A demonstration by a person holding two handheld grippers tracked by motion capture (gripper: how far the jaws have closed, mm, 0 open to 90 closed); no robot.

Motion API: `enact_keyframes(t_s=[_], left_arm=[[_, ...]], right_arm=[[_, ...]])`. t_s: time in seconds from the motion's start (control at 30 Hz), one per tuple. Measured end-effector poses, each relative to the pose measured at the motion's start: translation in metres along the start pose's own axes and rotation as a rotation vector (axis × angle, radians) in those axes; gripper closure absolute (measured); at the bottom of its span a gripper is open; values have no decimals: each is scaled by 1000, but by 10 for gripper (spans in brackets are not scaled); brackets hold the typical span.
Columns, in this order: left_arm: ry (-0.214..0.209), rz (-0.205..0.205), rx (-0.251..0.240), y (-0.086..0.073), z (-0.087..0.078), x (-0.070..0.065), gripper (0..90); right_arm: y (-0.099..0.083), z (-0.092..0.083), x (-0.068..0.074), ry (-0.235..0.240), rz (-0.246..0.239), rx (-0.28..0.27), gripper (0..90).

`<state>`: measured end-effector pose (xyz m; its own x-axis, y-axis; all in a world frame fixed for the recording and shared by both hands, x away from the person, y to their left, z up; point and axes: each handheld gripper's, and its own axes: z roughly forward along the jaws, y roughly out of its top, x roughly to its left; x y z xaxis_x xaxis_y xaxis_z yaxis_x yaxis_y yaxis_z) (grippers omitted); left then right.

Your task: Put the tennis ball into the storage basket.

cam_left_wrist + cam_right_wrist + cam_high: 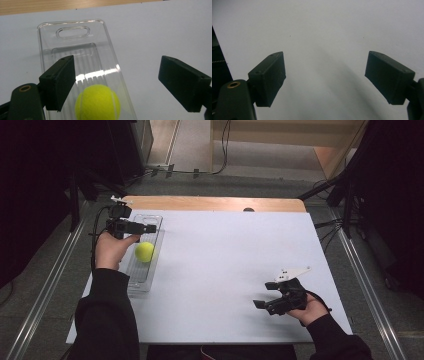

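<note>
A yellow-green tennis ball (pixel 145 252) lies in a long clear plastic tray (pixel 139 285) at the left side of the white table. My left gripper (pixel 146 228) hovers over the far part of the tray, just beyond the ball. In the left gripper view the ball (pixel 98 102) sits low between the wide-apart jaws of the left gripper (pixel 117 83), and neither pad touches it. The tray (pixel 72 23) has a handle slot at its far end. My right gripper (pixel 261 304) rests near the front right of the table, open, and the right gripper (pixel 325 77) has only bare white surface between its jaws.
The white table top (pixel 225 260) has a wooden strip (pixel 210 203) along its far edge, with a small dark round thing (pixel 248 210) on it. Metal rails (pixel 45 290) run along the floor on both sides. Cables lie on the floor beyond the table.
</note>
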<state>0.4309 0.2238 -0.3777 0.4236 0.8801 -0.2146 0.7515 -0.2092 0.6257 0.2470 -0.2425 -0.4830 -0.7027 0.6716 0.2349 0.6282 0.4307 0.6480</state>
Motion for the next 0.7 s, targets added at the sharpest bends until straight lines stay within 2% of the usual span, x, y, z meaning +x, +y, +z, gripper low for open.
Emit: enact_keyframes(t_s=[0.37, 0.57, 0.7], left_arm=[[-109, 55, 5, 8, -4, -23, 154], [-168, 67, 6, 9, -2, -30, 156], [-176, 78, 18, 8, 1, -34, 162]], right_arm=[[-1, -1, 0, -3, 2, 0, 148], [0, 0, 0, -2, 3, -1, 148], [0, 0, 0, 2, -2, 3, 148]])
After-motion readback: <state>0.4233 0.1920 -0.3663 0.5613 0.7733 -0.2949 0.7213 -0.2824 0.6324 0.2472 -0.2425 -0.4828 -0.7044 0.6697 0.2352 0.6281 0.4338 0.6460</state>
